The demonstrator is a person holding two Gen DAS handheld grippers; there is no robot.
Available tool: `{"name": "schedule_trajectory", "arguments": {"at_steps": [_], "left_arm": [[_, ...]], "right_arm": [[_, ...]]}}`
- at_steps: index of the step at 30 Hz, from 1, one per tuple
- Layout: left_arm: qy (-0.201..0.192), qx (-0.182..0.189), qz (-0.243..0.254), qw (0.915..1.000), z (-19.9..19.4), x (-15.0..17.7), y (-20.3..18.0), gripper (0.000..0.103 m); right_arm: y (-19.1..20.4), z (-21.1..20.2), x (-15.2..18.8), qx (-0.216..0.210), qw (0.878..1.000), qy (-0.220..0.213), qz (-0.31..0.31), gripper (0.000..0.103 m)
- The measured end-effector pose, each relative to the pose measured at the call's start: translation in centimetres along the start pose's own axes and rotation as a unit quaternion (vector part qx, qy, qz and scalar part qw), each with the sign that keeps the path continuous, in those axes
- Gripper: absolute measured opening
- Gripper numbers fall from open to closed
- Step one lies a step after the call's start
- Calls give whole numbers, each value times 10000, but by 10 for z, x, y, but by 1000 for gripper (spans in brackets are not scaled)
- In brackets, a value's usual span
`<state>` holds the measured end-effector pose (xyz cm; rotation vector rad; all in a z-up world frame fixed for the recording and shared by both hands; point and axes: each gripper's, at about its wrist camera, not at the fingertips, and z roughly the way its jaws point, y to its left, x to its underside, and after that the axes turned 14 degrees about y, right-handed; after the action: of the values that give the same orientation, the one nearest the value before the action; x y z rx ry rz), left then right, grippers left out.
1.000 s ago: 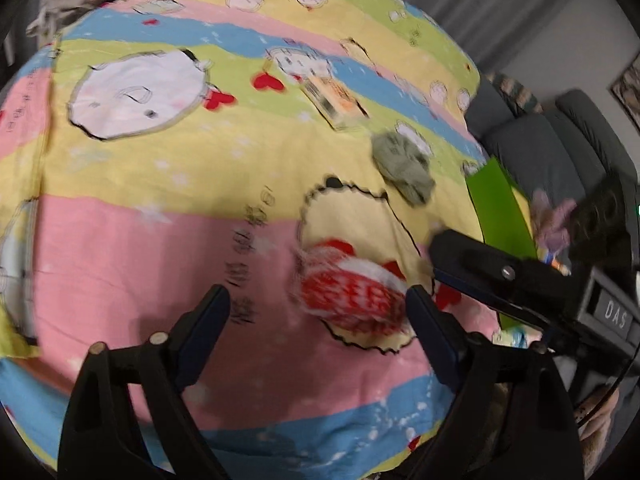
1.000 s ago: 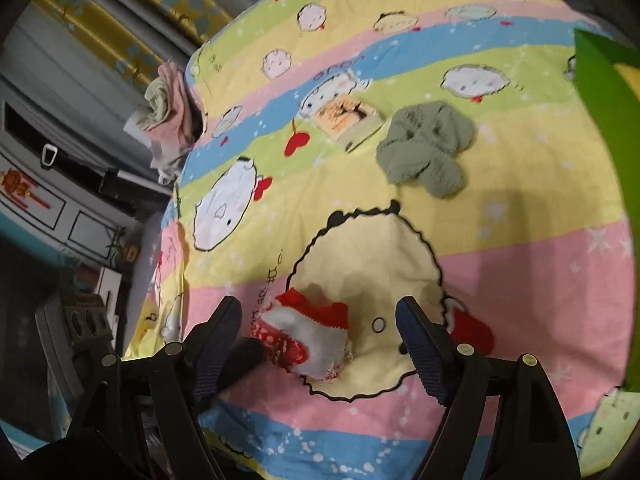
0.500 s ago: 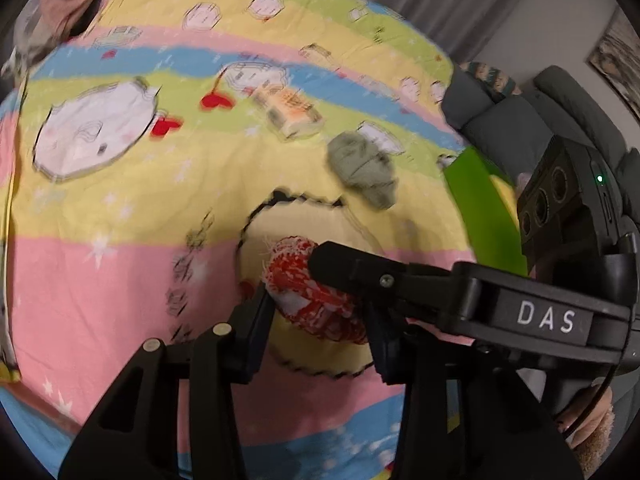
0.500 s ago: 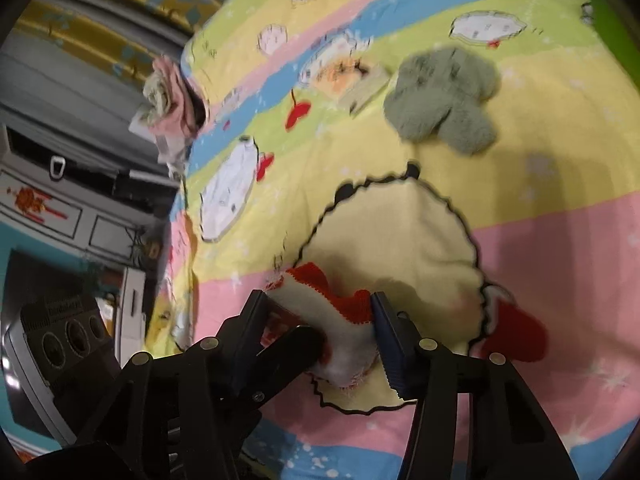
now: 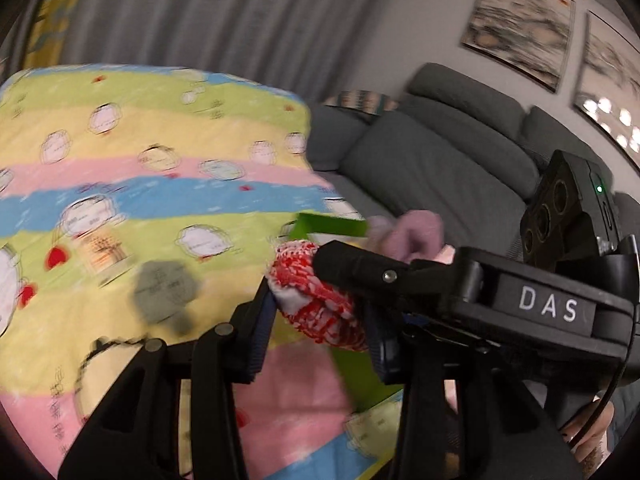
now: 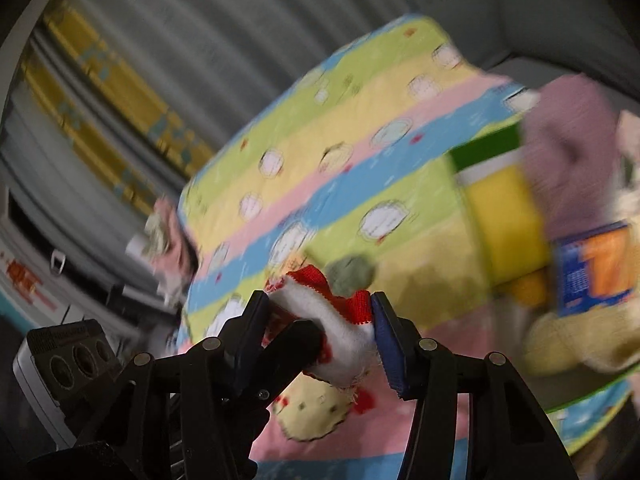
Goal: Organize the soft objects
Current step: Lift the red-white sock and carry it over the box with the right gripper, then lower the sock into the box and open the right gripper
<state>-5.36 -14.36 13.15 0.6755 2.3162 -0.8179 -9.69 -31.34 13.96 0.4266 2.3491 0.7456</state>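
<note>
A red-and-white knitted soft item (image 5: 316,296) (image 6: 340,328) hangs in the air above the striped cartoon bedspread (image 5: 120,140) (image 6: 320,120). Both grippers hold it. My left gripper (image 5: 320,324) is shut on its sides, and the right gripper's black finger (image 5: 360,268) crosses in from the right. In the right wrist view my right gripper (image 6: 318,316) is shut on the item's white end with the red hem, and a left finger (image 6: 288,344) pokes in below. A grey-green soft piece (image 5: 164,292) (image 6: 352,276) lies on the bedspread beyond.
A green-and-yellow box (image 5: 332,224) (image 6: 488,148) at the bed's right edge holds a mauve cloth (image 5: 408,236) (image 6: 568,152), a blue-orange pack (image 6: 596,268) and a pale yellow plush (image 6: 580,340). A grey sofa (image 5: 440,160) stands behind. Crumpled clothes (image 6: 168,236) lie at the bed's far left.
Both grippers closed on the red-and-white item, then lifted it off the bedspread and swung towards the green box. The views now tilt up to the curtain and sofa.
</note>
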Motion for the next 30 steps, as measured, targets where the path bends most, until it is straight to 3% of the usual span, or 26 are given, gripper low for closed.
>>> {"name": "schedule_trajectory", "arguments": {"at_steps": [8, 18, 21, 30], "left_arm": [[330, 776, 670, 9942, 54, -29, -62, 39], [1091, 1484, 657, 9807, 112, -30, -98, 37], [1279, 1440, 641, 9792, 120, -25, -109, 37], [1793, 1083, 396, 9770, 140, -20, -111, 37]], "right_arm": [[-56, -58, -11, 560, 9938, -675, 681, 55], [-110, -79, -14, 1303, 9800, -709, 1325, 55], [-120, -75, -15, 1483, 9774, -578, 1391, 55], [-147, -59, -20, 1444, 9752, -263, 1658, 55]]}}
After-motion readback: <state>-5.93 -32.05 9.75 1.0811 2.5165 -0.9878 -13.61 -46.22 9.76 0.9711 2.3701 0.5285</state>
